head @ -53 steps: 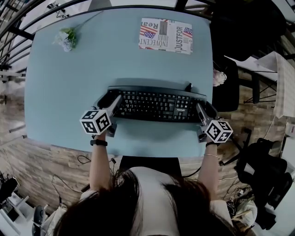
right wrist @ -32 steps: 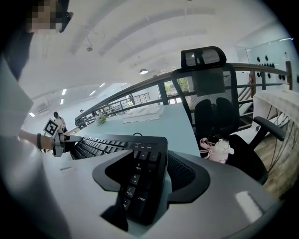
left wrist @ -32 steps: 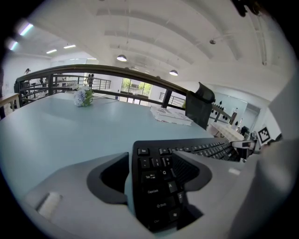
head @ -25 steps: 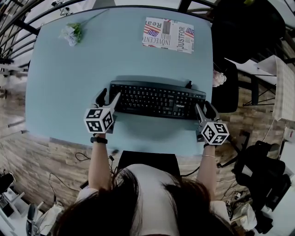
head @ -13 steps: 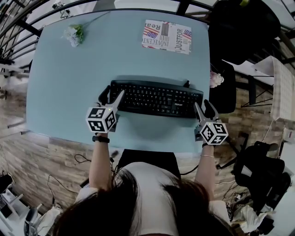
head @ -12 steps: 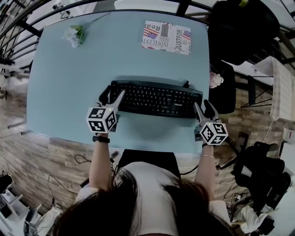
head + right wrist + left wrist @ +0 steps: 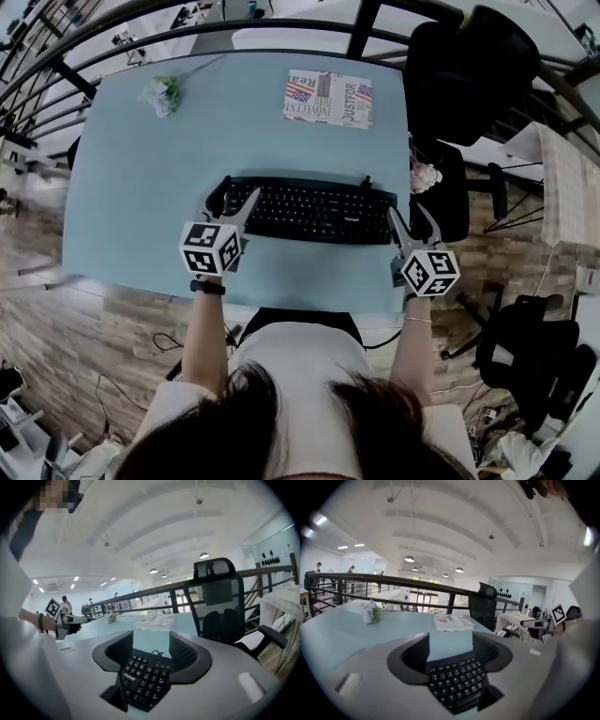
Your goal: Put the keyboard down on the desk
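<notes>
Pale blue desk [image 7: 141,178] fills the upper middle of the head view, with a dark railing [image 7: 122,52] curving along its far edge and wood-look floor around it. A black keyboard [image 7: 309,208] lies flat on the desk near the front edge, at the centre of the frame, its cable at the far side. At the upper left corner of the desk lies a small white flower [image 7: 164,92]; a folded newspaper [image 7: 328,97] sits at the top centre. A black office chair [image 7: 459,66] stands at the upper right.

The left gripper [image 7: 232,198] is at the keyboard's left end, its jaws spread wide, with that end of the keys lying between them in the left gripper view. The right gripper [image 7: 411,216] is at the right end, jaws likewise wide apart around the number-pad end. Neither pair presses together on it.
</notes>
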`<state>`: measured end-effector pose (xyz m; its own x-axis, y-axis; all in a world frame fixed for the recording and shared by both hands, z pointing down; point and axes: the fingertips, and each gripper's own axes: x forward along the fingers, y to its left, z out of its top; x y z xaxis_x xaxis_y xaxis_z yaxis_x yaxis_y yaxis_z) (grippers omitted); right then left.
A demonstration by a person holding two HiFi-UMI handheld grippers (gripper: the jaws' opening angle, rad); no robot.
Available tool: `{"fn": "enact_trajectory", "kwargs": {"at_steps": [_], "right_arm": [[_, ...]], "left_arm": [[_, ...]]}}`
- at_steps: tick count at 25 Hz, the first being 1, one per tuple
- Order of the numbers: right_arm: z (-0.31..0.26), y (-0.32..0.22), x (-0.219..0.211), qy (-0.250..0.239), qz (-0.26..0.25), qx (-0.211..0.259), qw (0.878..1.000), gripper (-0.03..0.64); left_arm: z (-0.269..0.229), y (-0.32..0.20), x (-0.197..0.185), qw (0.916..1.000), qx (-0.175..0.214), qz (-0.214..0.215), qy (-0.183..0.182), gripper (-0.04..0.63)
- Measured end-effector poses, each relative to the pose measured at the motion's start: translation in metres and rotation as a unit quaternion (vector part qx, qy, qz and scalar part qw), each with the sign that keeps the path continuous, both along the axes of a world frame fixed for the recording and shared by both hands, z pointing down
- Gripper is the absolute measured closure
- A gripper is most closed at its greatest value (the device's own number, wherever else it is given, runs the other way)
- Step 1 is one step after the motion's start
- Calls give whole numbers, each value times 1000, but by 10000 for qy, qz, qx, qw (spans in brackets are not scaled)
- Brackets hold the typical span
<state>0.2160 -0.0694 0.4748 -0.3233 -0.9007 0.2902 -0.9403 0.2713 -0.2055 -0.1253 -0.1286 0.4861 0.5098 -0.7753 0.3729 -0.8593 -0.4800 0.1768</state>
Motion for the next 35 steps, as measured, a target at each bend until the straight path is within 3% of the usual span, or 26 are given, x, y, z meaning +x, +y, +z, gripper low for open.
{"fn": "enact_trajectory", "kwargs": {"at_steps": [14,25,35], "right_arm": [[-77,14,3,159,-50,842,9963,402],[-106,31,-12,210,-407,1146,9924,407],[-103,47,-25,98,-549,1194,9913,520]], "left_arm": [[-70,18,24,9963,759,367,163,282],[-84,50,38,9946,806,562,330,294],[-78,68,41,9950,660,524,544,371]]}}
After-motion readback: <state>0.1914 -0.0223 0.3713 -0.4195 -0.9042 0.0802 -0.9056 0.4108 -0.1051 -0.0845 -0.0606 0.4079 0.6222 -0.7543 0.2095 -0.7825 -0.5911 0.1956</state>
